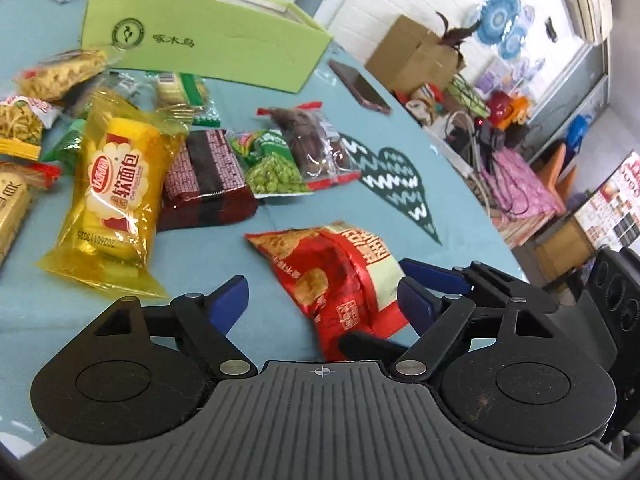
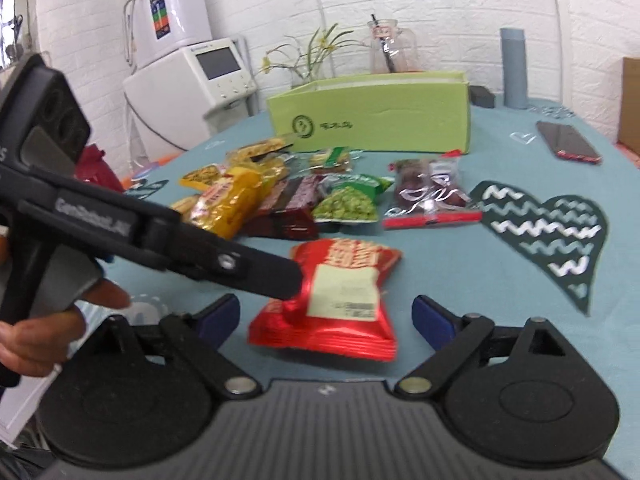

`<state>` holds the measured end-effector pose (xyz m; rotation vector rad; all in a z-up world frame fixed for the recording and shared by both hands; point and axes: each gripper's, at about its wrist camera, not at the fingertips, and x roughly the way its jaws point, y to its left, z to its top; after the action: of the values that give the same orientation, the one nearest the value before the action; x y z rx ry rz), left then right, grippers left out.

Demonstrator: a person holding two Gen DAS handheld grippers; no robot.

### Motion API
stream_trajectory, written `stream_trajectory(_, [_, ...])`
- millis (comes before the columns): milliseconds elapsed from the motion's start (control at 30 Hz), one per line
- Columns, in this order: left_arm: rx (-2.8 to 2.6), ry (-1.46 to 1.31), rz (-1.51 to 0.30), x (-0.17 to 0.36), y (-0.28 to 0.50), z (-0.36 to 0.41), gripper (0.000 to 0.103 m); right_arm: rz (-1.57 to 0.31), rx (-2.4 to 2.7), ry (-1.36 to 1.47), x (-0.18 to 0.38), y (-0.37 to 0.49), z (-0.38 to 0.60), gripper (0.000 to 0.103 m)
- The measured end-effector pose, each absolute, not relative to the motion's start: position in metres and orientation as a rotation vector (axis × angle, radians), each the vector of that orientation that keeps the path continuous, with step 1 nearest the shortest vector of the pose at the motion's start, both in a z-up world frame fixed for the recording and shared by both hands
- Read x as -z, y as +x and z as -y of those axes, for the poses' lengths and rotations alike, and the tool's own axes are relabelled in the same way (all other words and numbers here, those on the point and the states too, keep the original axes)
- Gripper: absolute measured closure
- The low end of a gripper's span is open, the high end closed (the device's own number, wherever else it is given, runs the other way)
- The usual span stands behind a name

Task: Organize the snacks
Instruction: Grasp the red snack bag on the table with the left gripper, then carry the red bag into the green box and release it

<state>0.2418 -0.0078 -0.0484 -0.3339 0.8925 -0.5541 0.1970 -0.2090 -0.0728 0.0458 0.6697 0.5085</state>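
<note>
Packet (image 1: pixel 340 280) in red foil lay flat on the teal cloth straight ahead of both grippers, long axis running away from them, framed by the spread, empty left gripper (image 1: pixel 324 300) and right gripper (image 2: pixel 326 314), the left's finger (image 2: pixel 260 276) nearer, overlapping its left edge.

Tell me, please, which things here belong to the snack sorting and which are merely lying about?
For the job: red snack bag, yellow bread pack, green pea pack, dark red pack, green box.
Lying about: phone, grey cylinder, glass jar.
</note>
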Motion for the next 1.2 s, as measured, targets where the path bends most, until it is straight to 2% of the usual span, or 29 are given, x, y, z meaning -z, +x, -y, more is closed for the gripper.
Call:
stream_trajectory(100, [0.586, -0.389, -0.929, 0.056, 0.249, 0.010, 0.038, -0.673, -0.516, 0.034, 0.074, 0.202, 0.205, 0.010])
stream_trajectory(133, [0.594, -0.400, -0.920, 0.058, 0.250, 0.011, 0.040, -0.681, -0.527, 0.032, 0.076, 0.205, 0.203, 0.013])
stream_trajectory(167, [0.596, -0.402, -0.914, 0.059, 0.251, 0.013, 0.049, -0.701, -0.542, 0.032, 0.080, 0.208, 0.200, 0.025])
stream_trajectory(200, [0.607, -0.400, -0.925, 0.059, 0.253, 0.016, 0.065, -0.683, -0.547, 0.023, 0.081, 0.206, 0.198, 0.031])
stream_trajectory(267, [0.619, -0.393, -0.925, 0.057, 0.253, 0.016, 0.085, -0.679, -0.538, -0.017, 0.075, 0.203, 0.192, 0.038])
stream_trajectory(333, [0.625, -0.383, -0.896, 0.044, 0.252, 0.014, 0.090, -0.658, -0.559, -0.014, 0.064, 0.202, 0.192, 0.040])
stream_trajectory(533, [0.645, -0.384, -0.809, 0.003, 0.284, 0.006, 0.090, -0.558, -0.552, -0.067, 0.027, 0.236, 0.186, 0.039])
stream_trajectory(833, [0.560, -0.252, -0.653, -0.067, 0.426, 0.009, 0.089, -0.450, -0.555, -0.090, -0.018, 0.399, 0.174, 0.039])
stream_trajectory(967, [0.512, -0.223, -0.668, -0.061, 0.494, 0.009, 0.089, -0.509, -0.569, -0.062, -0.011, 0.472, 0.171, 0.039])
stream_trajectory(1133, [0.470, -0.203, -0.740, -0.026, 0.543, 0.007, 0.090, -0.596, -0.571, -0.062, 0.022, 0.522, 0.158, 0.039])
stream_trajectory(1200, [0.461, -0.183, -0.729, -0.020, 0.549, 0.006, 0.090, -0.608, -0.558, -0.050, 0.030, 0.530, 0.160, 0.030])
